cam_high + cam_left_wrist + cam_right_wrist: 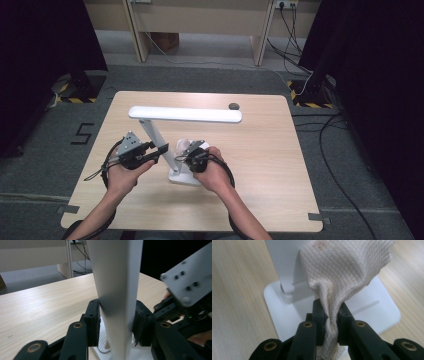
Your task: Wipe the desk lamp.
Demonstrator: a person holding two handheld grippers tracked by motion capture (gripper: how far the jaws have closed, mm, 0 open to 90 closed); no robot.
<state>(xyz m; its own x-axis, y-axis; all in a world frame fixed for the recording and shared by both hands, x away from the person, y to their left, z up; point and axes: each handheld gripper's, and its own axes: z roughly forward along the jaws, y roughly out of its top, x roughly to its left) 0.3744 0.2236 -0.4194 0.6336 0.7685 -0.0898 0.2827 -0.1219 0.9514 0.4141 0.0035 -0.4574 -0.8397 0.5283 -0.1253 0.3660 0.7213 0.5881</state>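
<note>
Left gripper (116,322): clamped on lamp stem (116,285), steadying it.
Right gripper (329,315): pinching cloth (347,267) just ahead, wiping lamp base (384,312).

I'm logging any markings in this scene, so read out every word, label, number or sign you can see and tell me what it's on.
"5": a dark figure marked on the grey carpet floor left of the light wooden table.
The white desk lamp, the white waffle-weave cloth and both black claws carry no readable text.
</note>
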